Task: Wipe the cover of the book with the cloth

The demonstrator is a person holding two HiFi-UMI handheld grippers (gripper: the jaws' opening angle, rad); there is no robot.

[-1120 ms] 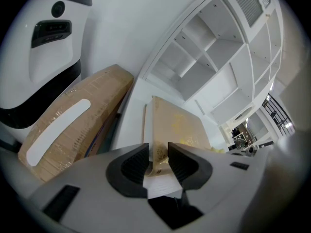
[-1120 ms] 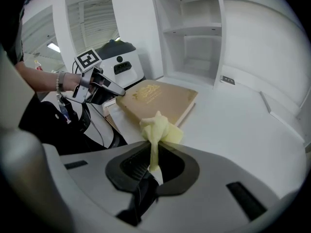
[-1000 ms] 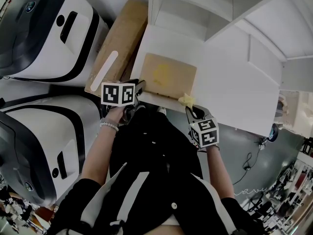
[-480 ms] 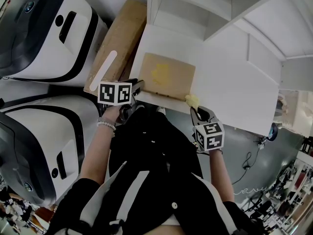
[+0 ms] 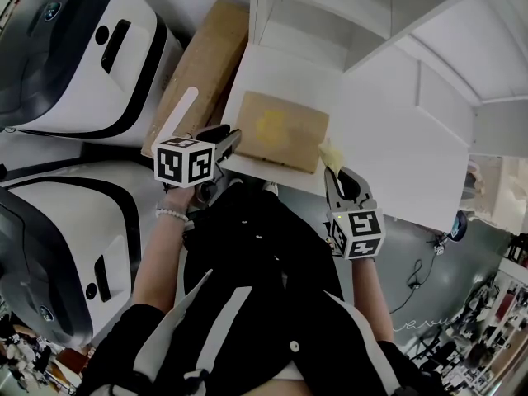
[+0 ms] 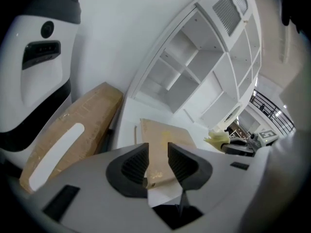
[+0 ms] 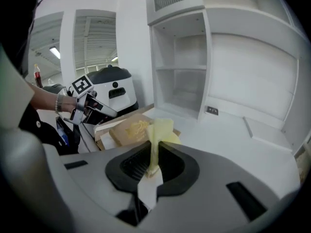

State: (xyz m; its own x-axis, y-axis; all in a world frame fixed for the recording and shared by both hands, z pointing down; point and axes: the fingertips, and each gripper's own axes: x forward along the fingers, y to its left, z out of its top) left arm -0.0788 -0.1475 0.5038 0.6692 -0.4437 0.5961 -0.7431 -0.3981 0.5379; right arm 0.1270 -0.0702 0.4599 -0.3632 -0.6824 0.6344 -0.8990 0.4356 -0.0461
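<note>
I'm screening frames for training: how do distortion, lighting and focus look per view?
Head view: wide-angle bending curves the edges of the white shelf unit; light even, detail sharp. Left gripper view: black vignette at the corners, shelves bowed; the tan cardboard-covered book is crisp. Right gripper view: same vignette; the pale yellow cloth is sharp, ceiling lamps glare upper left.

At the lower centre of the frame, the right gripper [image 7: 154, 152] is pinching a pale yellow cloth [image 7: 159, 130] that is standing upright between its closed jaws. Left of centre, a tan book [image 7: 127, 130] is lying flat on the white tabletop [image 7: 228, 130]. The left gripper [image 7: 112, 112], in a person's hand [image 7: 68, 105], is reaching to the book's left edge from the frame's left.
</note>
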